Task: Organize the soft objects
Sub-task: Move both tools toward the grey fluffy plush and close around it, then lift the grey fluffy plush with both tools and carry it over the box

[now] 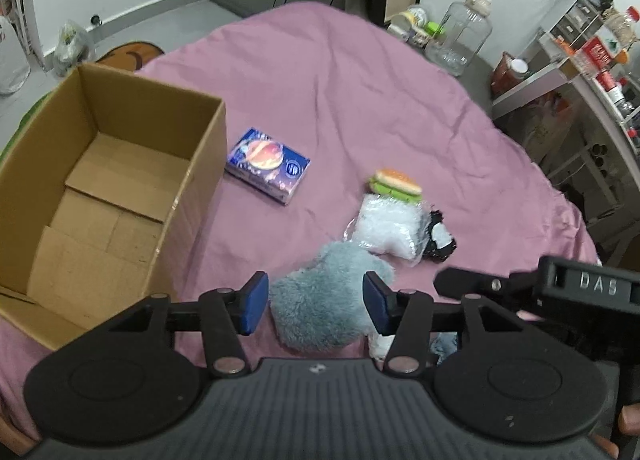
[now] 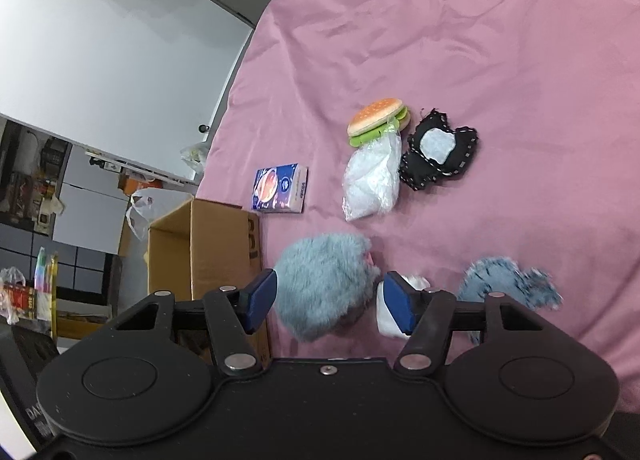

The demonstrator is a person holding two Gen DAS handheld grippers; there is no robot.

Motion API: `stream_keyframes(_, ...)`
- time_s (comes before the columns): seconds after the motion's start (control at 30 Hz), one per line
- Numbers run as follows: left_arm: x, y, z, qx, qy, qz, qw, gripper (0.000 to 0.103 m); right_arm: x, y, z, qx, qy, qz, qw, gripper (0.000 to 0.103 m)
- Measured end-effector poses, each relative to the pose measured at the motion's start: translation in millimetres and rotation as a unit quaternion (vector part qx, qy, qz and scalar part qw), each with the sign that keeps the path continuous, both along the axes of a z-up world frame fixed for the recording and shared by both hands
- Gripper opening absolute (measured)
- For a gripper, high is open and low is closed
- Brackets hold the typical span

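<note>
A fluffy grey-blue plush (image 1: 320, 300) lies on the pink sheet (image 1: 360, 80) beside an open, empty cardboard box (image 1: 192, 148). My left gripper (image 1: 317, 304) is open and straddles the plush. Its blue pads sit at the plush's two sides without visibly squeezing it. In the right wrist view the same plush (image 2: 324, 284) lies between the pads of my right gripper (image 2: 330, 302). That gripper is also open, with a small gap at its right pad. A white soft item (image 2: 384, 320) is partly hidden behind that pad.
Farther out lie a blue tissue pack (image 1: 267, 166), a toy burger (image 1: 396, 184), a bagged white fluffy item (image 1: 388, 226) and a black lace piece (image 1: 440, 240). A second blue-grey fuzzy item (image 2: 508, 280) lies to the right. Cluttered shelves (image 1: 580, 72) stand beyond the bed's right edge.
</note>
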State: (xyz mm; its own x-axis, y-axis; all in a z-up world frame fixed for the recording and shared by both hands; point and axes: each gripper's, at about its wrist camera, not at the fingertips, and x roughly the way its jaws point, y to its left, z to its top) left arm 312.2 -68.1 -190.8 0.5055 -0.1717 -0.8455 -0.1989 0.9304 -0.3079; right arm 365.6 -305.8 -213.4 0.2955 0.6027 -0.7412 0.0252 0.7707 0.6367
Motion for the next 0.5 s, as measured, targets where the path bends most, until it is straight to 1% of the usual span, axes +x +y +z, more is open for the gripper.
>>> stream_keyframes(0.07, 3.1, -1.5, -7.8, -0.002, 0.011, 0.005, 0.9999, 0.051, 7.9, 3.1, -8.5, 0.005, 0.005, 0.001, 1.000, 0.060)
stream_keyframes(0.23, 10.4, -0.4, -28.7, -0.019, 0.038, 0.023, 0.9988, 0.052, 27.2, 12.4, -27.7, 0.005, 0.020, 0.009, 1.000, 0.060)
stream_keyframes(0.3, 12.5, 3.2, -33.9, -0.042, 0.039, 0.029, 0.9980, 0.052, 31.9, 16.5, -33.0, 0.005, 0.022, 0.013, 1.000, 0.060)
stream_keyframes(0.43, 17.6, 4.3, -39.8, -0.054, 0.039, 0.038, 0.9971, 0.055, 36.5, 25.8, -44.9, 0.002, 0.034, 0.024, 0.999, 0.060)
stream_keyframes(0.5, 20.9, 3.6, -43.0, -0.069, 0.044, 0.037, 0.9960, 0.055, 37.1, 28.3, -52.0, 0.006, 0.041, 0.026, 0.999, 0.061)
